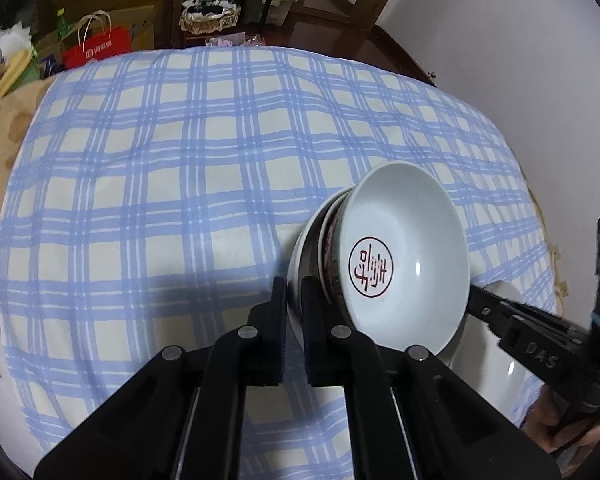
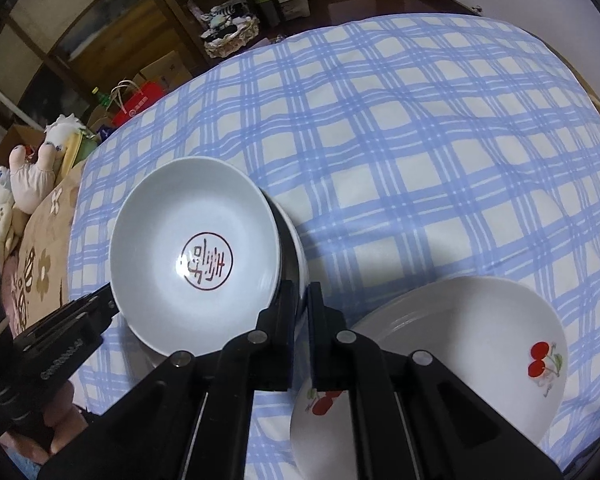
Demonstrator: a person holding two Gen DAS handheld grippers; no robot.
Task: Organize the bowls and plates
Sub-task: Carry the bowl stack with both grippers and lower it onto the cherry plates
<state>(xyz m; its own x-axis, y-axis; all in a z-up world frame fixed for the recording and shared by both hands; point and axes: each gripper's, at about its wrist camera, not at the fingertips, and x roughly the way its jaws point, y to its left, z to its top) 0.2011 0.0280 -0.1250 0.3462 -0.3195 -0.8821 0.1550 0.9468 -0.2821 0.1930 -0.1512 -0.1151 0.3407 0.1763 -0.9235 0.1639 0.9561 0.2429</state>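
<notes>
A blue-checked cloth is spread beneath 1 nested stack of bowls, gripped at opposite rims by the left gripper and right gripper, apparently mid-transfer; lowering it level beside the cherry plates is judged next.

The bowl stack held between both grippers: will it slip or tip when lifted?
Probably slippery: the top bowl looks glazed and glossy. It seems to sit tilted on the bowls beneath, so it may slide. Likely rigid and fragile.
</notes>
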